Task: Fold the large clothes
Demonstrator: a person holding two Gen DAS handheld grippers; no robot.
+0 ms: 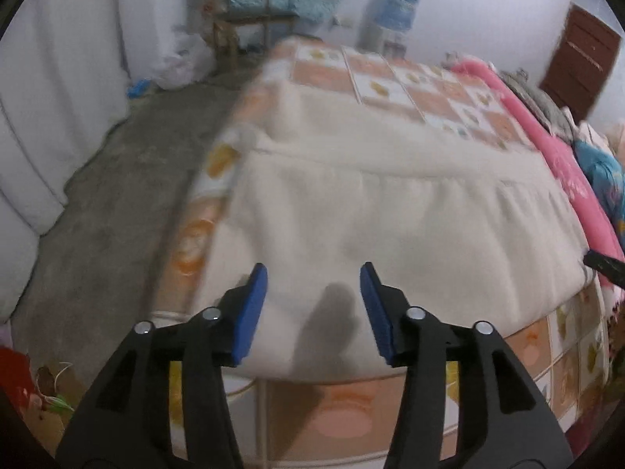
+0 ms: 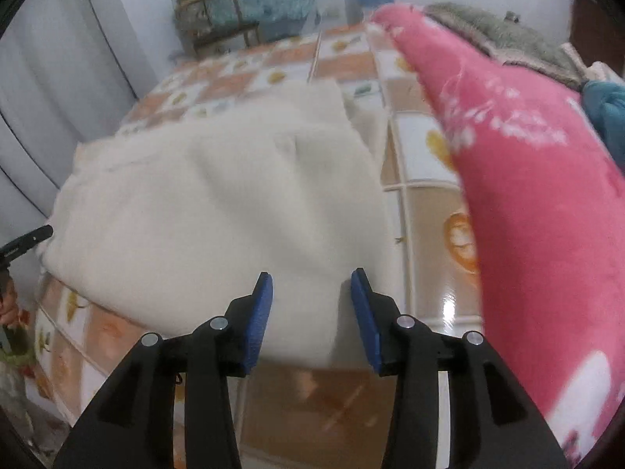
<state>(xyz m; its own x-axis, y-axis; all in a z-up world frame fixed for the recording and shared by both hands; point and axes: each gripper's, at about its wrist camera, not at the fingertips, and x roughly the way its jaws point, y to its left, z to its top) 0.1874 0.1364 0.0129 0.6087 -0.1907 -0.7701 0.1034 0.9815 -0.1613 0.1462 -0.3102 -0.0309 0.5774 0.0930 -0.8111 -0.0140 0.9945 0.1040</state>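
A large cream garment point(image 1: 371, 203) lies folded over on a surface covered with an orange-and-white chequered sheet point(image 1: 390, 74). My left gripper point(image 1: 313, 273) hovers over the garment's near left edge, open, with nothing between its blue pads point(image 1: 250, 312). In the right wrist view the same cream garment point(image 2: 218, 203) fills the middle. My right gripper point(image 2: 311, 277) is open above its near right corner, with the pads clear of the cloth. The black tip of each gripper shows at the edge of the other's view.
A pink patterned blanket point(image 2: 527, 195) is heaped along the right side, with grey and teal cloth behind it. The chequered sheet point(image 2: 425, 179) shows between blanket and garment. Bare concrete floor point(image 1: 117, 179) lies left; a wooden chair point(image 1: 242, 19), water dispenser point(image 1: 394, 11) and brown door point(image 1: 582, 58) stand beyond.
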